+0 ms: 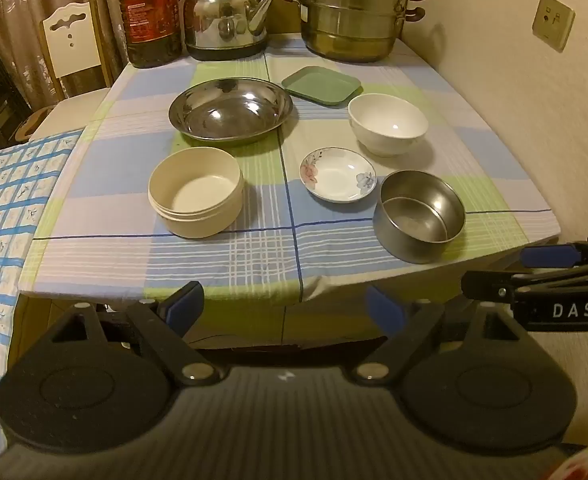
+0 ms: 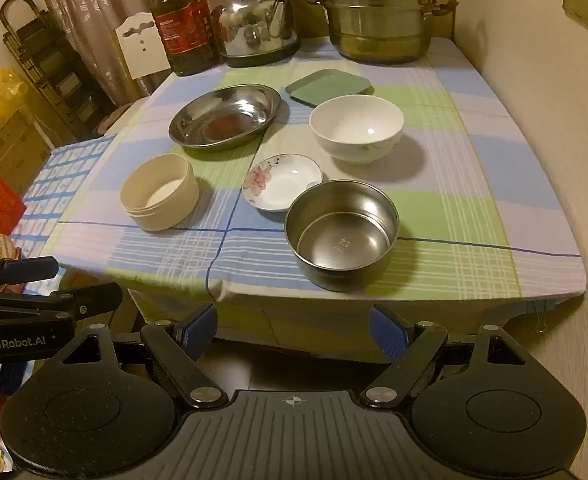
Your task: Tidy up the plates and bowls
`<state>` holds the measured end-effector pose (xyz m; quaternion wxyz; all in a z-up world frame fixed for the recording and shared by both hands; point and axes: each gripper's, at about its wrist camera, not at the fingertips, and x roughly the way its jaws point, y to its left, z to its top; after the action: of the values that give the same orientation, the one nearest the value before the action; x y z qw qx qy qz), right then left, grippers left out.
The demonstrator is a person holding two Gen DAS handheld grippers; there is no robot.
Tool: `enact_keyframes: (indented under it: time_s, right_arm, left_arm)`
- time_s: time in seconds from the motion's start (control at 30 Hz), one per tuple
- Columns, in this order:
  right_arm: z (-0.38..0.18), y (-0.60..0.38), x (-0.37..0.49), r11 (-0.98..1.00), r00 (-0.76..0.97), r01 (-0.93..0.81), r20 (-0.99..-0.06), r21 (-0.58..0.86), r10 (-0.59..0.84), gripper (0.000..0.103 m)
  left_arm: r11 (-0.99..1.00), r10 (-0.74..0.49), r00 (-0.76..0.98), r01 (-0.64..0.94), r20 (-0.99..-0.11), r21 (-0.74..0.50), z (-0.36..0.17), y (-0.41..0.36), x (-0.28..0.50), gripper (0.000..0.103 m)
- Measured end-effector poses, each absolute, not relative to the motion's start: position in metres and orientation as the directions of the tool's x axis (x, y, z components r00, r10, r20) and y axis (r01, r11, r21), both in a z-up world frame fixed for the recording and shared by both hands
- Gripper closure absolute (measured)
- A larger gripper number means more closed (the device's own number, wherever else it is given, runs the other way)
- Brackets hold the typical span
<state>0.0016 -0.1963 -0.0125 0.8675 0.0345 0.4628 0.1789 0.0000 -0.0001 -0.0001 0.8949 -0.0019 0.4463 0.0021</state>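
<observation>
With both claws hanging short of the table edge, left gripper (image 1: 283, 306) and right gripper (image 2: 291, 326) are spread fully wide w/ nothing held. Frame centre, on checked cloth (image 1: 253, 248): shiny steel round plate (image 1: 230, 110), matte green square plate (image 1: 321, 84), glossy white ceramic bowl (image 1: 387, 123), floral saucer (image 1: 337, 175), brushed steel bowl (image 1: 418, 216), ribbed cream plastic tub (image 1: 195, 192).

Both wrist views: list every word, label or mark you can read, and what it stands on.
"DAS": on the right gripper, at the left wrist view's right edge.
"GenRobot.AI": on the left gripper, at the right wrist view's left edge.
Red label on the oil bottle: print too blurred to read.
Stamp in the steel bowl: unreadable.
</observation>
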Motion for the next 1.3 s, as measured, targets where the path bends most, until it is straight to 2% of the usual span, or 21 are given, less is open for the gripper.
enact_keyframes:
  time_s: [1.3]
  right_arm:
    - [-0.0126, -0.1994, 0.0083, 0.933, 0.504, -0.28, -0.793, 0.226, 0.343, 0.02]
  left_arm:
    - [1.0, 0.0, 0.598, -0.01, -0.802, -0.008, 0.0, 0.003, 0.0019, 0.016]
